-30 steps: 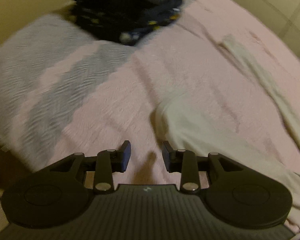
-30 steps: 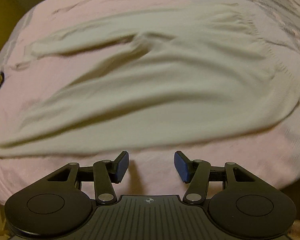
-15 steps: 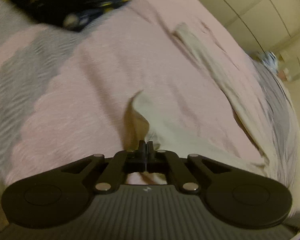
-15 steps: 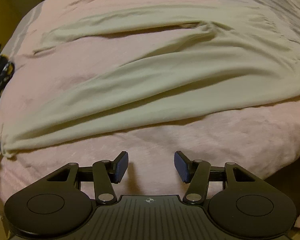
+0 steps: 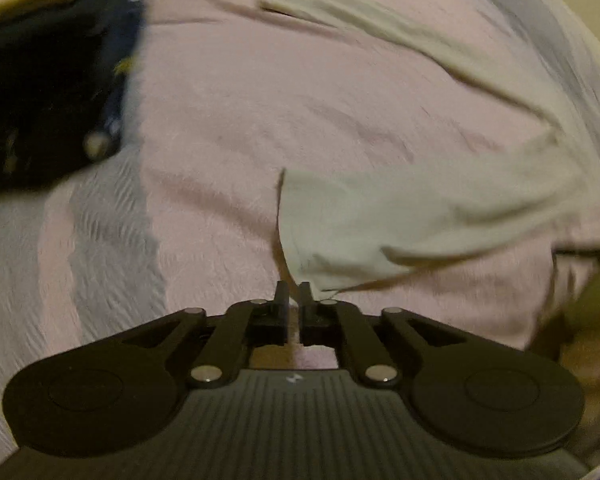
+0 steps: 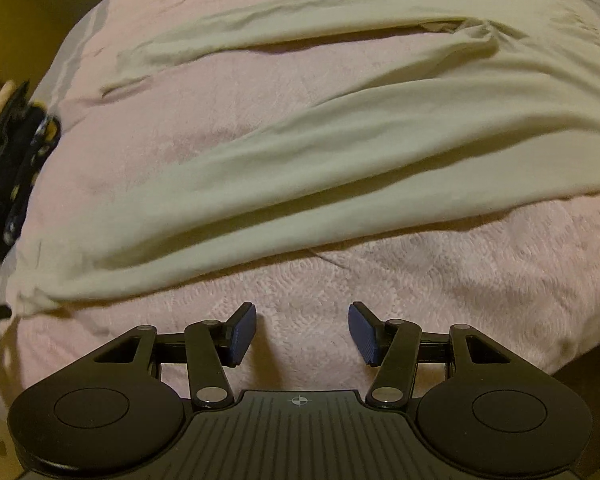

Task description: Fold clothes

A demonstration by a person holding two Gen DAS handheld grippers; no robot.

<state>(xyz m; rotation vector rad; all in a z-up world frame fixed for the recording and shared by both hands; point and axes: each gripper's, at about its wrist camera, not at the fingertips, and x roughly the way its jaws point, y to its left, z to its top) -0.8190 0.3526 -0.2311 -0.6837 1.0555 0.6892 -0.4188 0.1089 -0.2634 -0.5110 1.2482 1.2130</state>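
The cream garment (image 6: 340,152) lies spread across the pink blanket (image 6: 440,288) on the bed, long folds running through its body and one sleeve (image 5: 380,28) stretched away towards the far side. At the near corner, the left gripper (image 5: 294,296) has its jaws pinched together on the hem edge, and the cloth rises from the blanket in a small peak right at the fingertips. That corner grip looks like the start of a fold: lift one end and carry it over the rest. The left view is blurred, so how much fabric sits between the jaws cannot be told.

The right gripper (image 6: 302,328) hovers over bare blanket just short of the garment's near edge, jaws spread wide and holding nothing, probably placed to take a second point along that edge so the cloth lifts evenly. Off to the side, a dark stack of clothes (image 5: 48,80) sits well apart from the garment, apparently finished pieces kept clear.
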